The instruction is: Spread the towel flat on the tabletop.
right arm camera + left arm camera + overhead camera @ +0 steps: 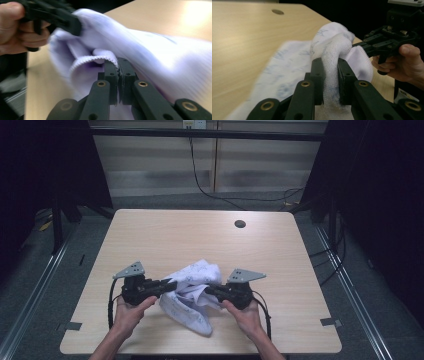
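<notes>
A white towel with a faint blue print (192, 292) lies bunched at the front middle of the wooden table (200, 235). My left gripper (170, 284) is shut on the towel's left side; in the left gripper view a thick fold of the towel (332, 57) is squeezed between my left gripper's (330, 82) jaws. My right gripper (209, 291) is shut on the towel's right side; in the right gripper view my right gripper (118, 75) pinches a thin hemmed edge of the towel (150, 50). Each gripper view shows the other hand and gripper across the cloth.
A round cable hole (240, 224) sits near the table's far edge. Black cables (210, 190) run over the floor behind the table. Dark curtains stand at both sides, and metal rails (30, 295) line the floor.
</notes>
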Demonstrator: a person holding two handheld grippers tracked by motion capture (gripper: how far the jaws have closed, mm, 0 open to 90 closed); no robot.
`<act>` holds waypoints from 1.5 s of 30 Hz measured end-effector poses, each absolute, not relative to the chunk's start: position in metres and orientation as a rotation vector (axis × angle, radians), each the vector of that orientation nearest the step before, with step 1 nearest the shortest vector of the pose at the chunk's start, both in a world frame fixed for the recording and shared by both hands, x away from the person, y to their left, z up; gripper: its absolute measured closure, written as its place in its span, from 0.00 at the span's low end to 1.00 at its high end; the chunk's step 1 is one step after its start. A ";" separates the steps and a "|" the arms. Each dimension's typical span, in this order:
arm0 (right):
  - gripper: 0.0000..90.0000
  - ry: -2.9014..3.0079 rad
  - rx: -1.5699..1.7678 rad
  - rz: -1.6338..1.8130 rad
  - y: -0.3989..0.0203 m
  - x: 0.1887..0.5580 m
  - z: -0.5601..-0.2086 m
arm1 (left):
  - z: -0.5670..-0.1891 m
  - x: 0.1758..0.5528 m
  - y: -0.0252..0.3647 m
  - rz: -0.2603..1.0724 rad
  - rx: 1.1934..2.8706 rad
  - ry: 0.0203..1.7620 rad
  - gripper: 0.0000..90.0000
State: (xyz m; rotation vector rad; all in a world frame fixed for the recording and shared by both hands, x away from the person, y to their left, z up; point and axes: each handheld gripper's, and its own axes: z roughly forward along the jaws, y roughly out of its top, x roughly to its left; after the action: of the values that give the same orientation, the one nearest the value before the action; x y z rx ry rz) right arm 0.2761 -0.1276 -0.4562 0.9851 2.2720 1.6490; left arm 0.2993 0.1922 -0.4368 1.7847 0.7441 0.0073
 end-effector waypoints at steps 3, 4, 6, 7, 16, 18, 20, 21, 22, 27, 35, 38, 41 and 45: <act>0.97 2.226 0.995 1.640 -0.140 0.281 -0.441 | -0.430 0.302 0.202 0.021 1.730 0.761 0.87; 0.97 2.210 1.000 1.628 -0.143 0.282 -0.436 | -0.430 0.302 0.204 0.036 1.729 0.777 0.87; 0.97 2.195 1.005 1.617 -0.147 0.283 -0.431 | -0.429 0.303 0.207 0.042 1.729 0.783 0.87; 0.97 2.179 1.006 1.620 -0.152 0.285 -0.426 | -0.429 0.304 0.210 0.042 1.720 0.796 0.87; 0.97 2.038 1.095 1.574 -0.194 0.302 -0.395 | -0.421 0.309 0.239 0.069 1.625 0.881 0.88; 0.97 1.992 1.121 1.558 -0.209 0.313 -0.384 | -0.421 0.311 0.246 0.085 1.618 0.900 0.88; 0.97 1.983 1.129 1.537 -0.212 0.317 -0.380 | -0.421 0.312 0.247 0.084 1.618 0.902 0.88; 0.97 1.977 1.124 1.523 -0.215 0.323 -0.376 | -0.422 0.312 0.248 0.089 1.622 0.904 0.88; 0.97 1.967 1.136 1.502 -0.219 0.332 -0.370 | -0.424 0.312 0.247 0.088 1.625 0.903 0.88; 0.96 2.006 1.154 1.462 -0.215 0.357 -0.379 | -0.436 0.316 0.241 0.107 1.685 0.913 0.87; 0.64 2.064 1.236 1.353 -0.208 0.367 -0.414 | -0.463 0.319 0.247 0.066 1.756 0.957 0.84; 0.63 2.075 1.228 1.381 -0.210 0.358 -0.418 | -0.463 0.317 0.248 0.047 1.747 0.957 0.79; 0.64 2.113 1.218 1.393 -0.208 0.349 -0.422 | -0.459 0.316 0.247 0.078 1.763 0.953 0.73; 0.64 2.186 1.161 1.420 -0.197 0.326 -0.429 | -0.450 0.315 0.249 0.111 1.772 0.931 0.65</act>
State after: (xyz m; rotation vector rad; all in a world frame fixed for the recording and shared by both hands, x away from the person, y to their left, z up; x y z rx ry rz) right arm 0.3264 -0.1968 -0.4293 1.1609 2.1858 1.4199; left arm 0.3151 0.2488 -0.4501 1.7717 0.9312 0.1110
